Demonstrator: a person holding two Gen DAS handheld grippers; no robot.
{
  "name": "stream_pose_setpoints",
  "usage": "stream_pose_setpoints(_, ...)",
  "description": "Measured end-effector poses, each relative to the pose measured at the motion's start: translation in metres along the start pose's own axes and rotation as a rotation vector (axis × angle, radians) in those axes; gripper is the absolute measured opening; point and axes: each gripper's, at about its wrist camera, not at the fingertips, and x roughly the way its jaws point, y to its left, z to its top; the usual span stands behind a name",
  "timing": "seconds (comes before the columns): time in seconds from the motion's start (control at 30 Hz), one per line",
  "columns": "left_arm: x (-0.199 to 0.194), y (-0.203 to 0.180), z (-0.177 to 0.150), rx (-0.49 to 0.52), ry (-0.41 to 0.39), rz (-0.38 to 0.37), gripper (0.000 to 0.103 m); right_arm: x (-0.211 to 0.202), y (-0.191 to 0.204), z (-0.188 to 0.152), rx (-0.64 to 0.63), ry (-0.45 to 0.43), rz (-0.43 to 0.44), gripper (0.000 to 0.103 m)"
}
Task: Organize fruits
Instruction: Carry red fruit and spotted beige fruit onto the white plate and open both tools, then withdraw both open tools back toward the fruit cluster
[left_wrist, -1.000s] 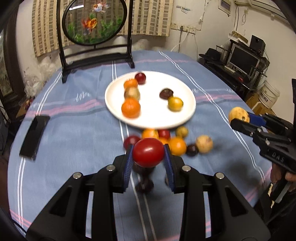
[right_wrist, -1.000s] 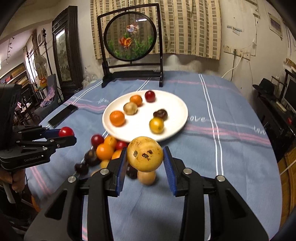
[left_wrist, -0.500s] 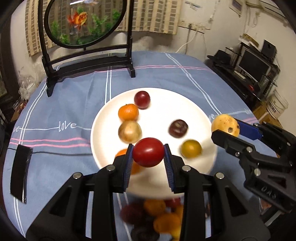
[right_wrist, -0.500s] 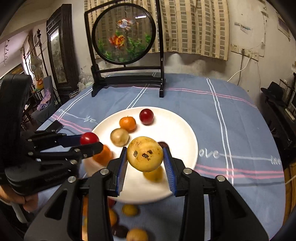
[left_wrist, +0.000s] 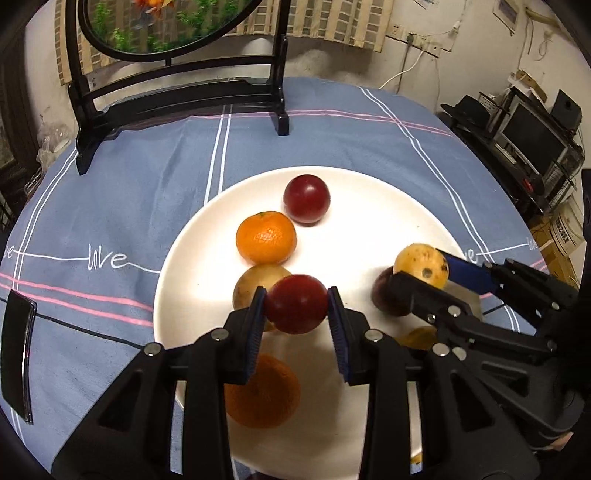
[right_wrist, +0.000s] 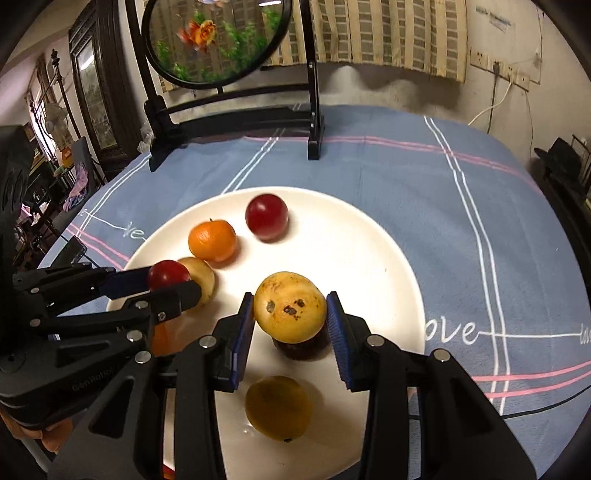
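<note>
Eight fruits (right_wrist: 266, 216) — one plate (right_wrist: 376, 258)

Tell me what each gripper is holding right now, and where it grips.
Left gripper clamps a red fruit across its sides; right gripper clamps a spotted yellow fruit likewise.

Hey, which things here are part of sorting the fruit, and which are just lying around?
Job: plate, fruit on it, red fruit in left tongs, yellow fruit in right tongs.
Lying about: round screen, phone, tablecloth.
</note>
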Motion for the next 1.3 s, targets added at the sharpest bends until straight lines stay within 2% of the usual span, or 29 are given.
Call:
stream_pose_setpoints(0.1, -0.004, 0.004, 0.0, -0.023, -0.032, 0.016, 0.059, -0.002, -0.005, -0.002, 0.016, 0.006, 0.002, 0.04)
stream_pose_setpoints(0.13, -0.008, 0.008, 0.0, -0.045, -0.043, -0.007, 0.064, -0.004, -0.006, -0.002, 0.021, 0.007, 0.004, 0.04)
stream_pose_setpoints(0.2, -0.014, 0.013, -0.002, -0.07, -0.052, -0.041, 0.069, -0.009, -0.007, -0.004, 0.028, 0.003, 0.016, 0.043)
stream_pose_setpoints(0.3, -0.026, 0.018, -0.006, -0.079, -0.064, -0.023, 0.072, -0.021, -0.008, -0.007, 0.044, -0.018, 0.01, 0.051)
stream_pose_setpoints(0.47, -0.044, 0.02, -0.019, -0.075, -0.059, -0.008, 0.074, -0.04, -0.01, -0.016, 0.073, -0.04, -0.011, 0.053)
stream_pose_setpoints(0.53, -0.054, 0.019, -0.025, -0.063, -0.07, -0.001, 0.076, -0.048, -0.01, -0.022, 0.076, -0.048, -0.021, 0.057)
stream_pose_setpoints(0.8, -0.095, 0.018, -0.058, -0.013, -0.117, 0.02, 0.079, -0.093, -0.006, -0.064, 0.106, -0.091, -0.048, 0.065)
stream_pose_setpoints(1.0, -0.118, 0.018, -0.095, 0.031, -0.124, 0.031, 0.081, -0.121, 0.016, -0.103, 0.012, -0.11, -0.096, 0.066)
stream_pose_setpoints(1.3, -0.141, 0.026, -0.154, 0.019, -0.101, 0.023, 0.082, -0.137, 0.032, -0.153, 0.033, -0.072, -0.061, 0.068)
